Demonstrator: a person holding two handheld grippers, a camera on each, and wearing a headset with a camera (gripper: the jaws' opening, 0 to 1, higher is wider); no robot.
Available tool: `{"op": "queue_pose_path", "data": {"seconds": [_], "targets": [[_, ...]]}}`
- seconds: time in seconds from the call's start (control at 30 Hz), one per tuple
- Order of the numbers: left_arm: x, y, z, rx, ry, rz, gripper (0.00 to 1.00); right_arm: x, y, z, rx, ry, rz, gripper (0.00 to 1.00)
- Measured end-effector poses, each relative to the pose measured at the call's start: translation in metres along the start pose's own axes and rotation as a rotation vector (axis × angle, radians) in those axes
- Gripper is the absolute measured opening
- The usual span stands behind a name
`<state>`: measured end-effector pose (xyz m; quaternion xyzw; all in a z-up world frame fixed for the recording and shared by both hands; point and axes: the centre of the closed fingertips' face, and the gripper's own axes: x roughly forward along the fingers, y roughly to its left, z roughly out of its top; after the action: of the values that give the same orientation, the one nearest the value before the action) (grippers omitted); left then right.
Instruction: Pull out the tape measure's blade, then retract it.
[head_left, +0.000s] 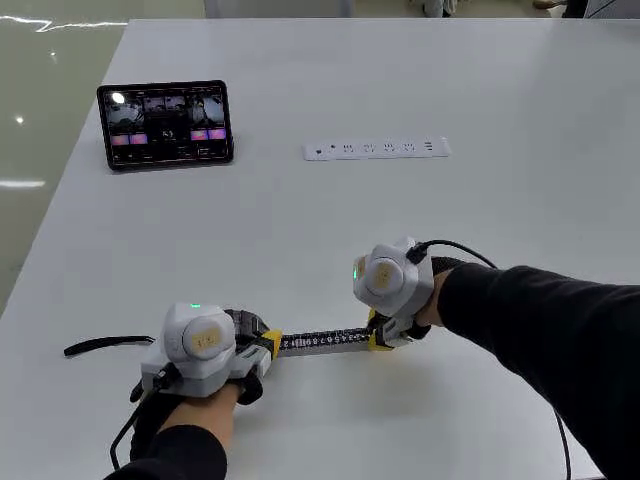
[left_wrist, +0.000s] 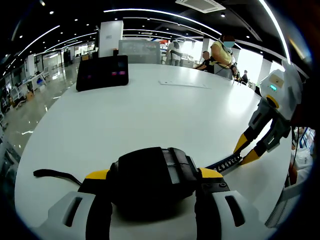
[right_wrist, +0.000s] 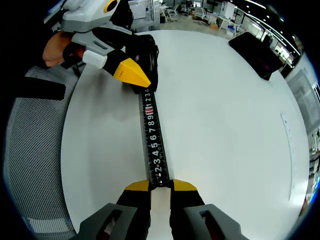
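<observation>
Though apart, left tool (left_wrist: 154, 175) tight on case (right_wrist: 149, 56), right tool (right_wrist: 161, 186) on blade (right_wrist: 152, 135).

The tape's blade (right_wrist: 152, 142) bore white numbers on black, reading 2 to 9, then a red-backed 10, then 1, 2, 3 toward the case (right_wrist: 146, 56). The tablet (head_left: 166, 124) screen was too small to read.

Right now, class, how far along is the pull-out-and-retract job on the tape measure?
Done: the left gripper clamps the case, and the right gripper pinches the tip of the blade. In hand: the pull-out, with a short stretch of blade drawn out between the two grippers. Left: perhaps more pulling, then the whole retraction.
</observation>
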<state>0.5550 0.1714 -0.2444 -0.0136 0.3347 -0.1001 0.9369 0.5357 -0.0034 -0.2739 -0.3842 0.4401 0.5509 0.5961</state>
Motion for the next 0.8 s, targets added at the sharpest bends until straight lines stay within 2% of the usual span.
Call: {"op": "queue_pose_path", "data": {"seconds": [0.8], "targets": [[0.000,-0.001,-0.003,0.003,0.004,0.001,0.64,0.005,0.002,0.011,0.022,-0.005,-0.002,0.10]]}}
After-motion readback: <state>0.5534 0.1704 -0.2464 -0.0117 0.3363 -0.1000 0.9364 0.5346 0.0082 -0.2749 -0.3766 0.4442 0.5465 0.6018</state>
